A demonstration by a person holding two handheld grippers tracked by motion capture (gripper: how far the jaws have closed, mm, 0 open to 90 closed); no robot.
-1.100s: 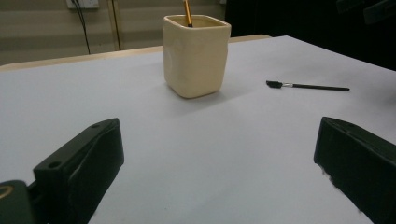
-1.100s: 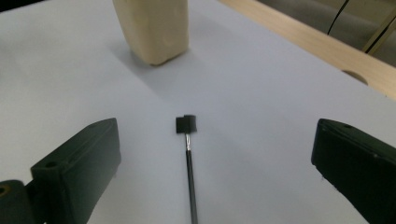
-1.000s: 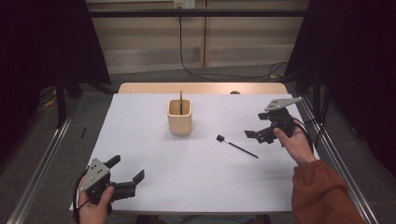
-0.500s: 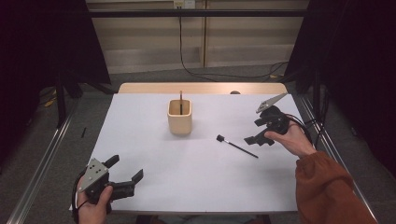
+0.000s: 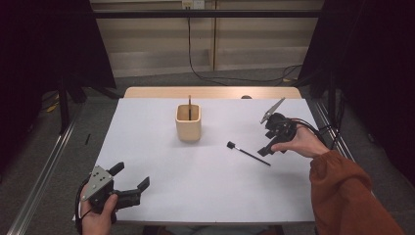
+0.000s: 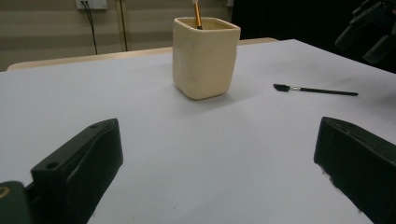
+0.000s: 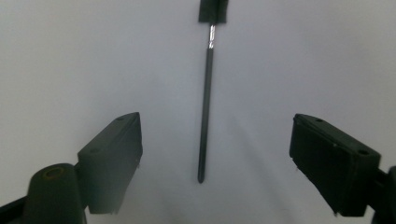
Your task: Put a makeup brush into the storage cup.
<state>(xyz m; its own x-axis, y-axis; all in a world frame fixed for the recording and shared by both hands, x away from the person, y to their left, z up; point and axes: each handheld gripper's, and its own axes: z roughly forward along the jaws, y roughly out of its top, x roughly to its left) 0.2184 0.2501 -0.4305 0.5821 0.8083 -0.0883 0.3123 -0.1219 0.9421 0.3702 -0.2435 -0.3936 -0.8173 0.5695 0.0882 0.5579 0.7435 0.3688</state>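
Observation:
A thin black brush point(image 5: 248, 153) point(image 6: 315, 90) point(image 7: 207, 93) lies flat on the white table right of centre, its bristle head toward the cup. My right gripper point(image 5: 266, 147) point(image 7: 215, 163) hovers open just above the handle end, jaws on either side of it and apart from it. A cream square cup point(image 5: 188, 122) point(image 6: 205, 56) stands mid-table with a slim brush handle point(image 5: 190, 105) point(image 6: 197, 14) upright inside. My left gripper point(image 5: 129, 178) point(image 6: 215, 177) rests open at the table's front left corner, nothing between its jaws.
The white table top point(image 5: 195, 186) has a wooden strip point(image 5: 210, 92) along its far edge. A cable point(image 5: 313, 128) trails from the right gripper. Metal floor rails point(image 5: 39, 181) run beside the table, and dark curtains hang at both sides.
My right gripper has tipped downward and moved left and down toward the brush handle's end. The left gripper has stayed put.

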